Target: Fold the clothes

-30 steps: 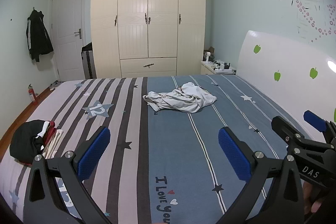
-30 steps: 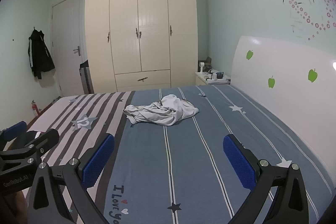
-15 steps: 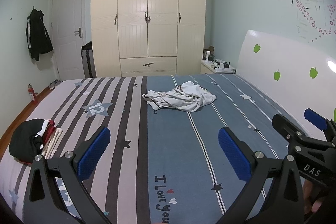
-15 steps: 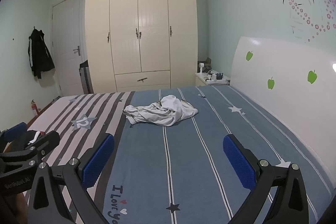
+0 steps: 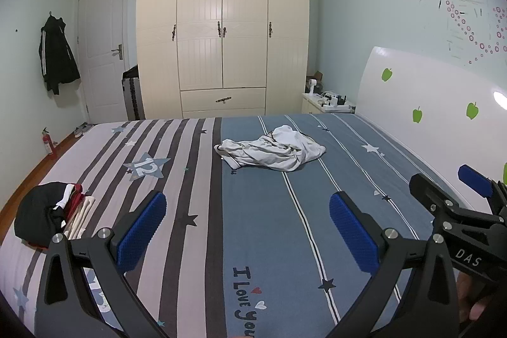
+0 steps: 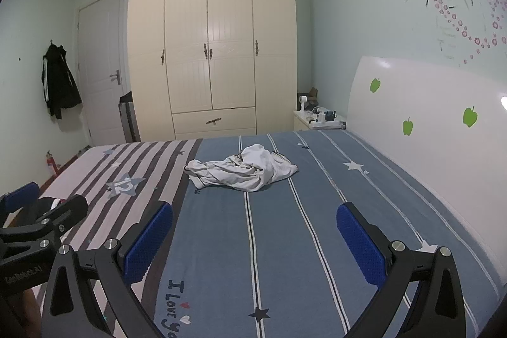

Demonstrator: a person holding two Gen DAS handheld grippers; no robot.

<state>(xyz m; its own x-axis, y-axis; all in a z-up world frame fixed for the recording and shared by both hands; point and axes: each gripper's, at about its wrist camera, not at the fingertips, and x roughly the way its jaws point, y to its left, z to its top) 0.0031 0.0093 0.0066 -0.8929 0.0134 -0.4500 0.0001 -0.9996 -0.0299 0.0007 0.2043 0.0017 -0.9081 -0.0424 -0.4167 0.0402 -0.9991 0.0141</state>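
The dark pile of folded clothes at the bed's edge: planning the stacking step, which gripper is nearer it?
Left. The left gripper hangs just right of the dark pile of folded clothes; the right gripper is farther right, beyond the left.

A crumpled garment [image 5: 273,151] lies mid-bed [image 5: 259,227], a clothes pile [image 5: 50,213] at its left edge, wardrobe [image 5: 221,30] behind.

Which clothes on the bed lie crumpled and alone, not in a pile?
The white garment on the blue half; the dark pile sits stacked at the striped side's edge.
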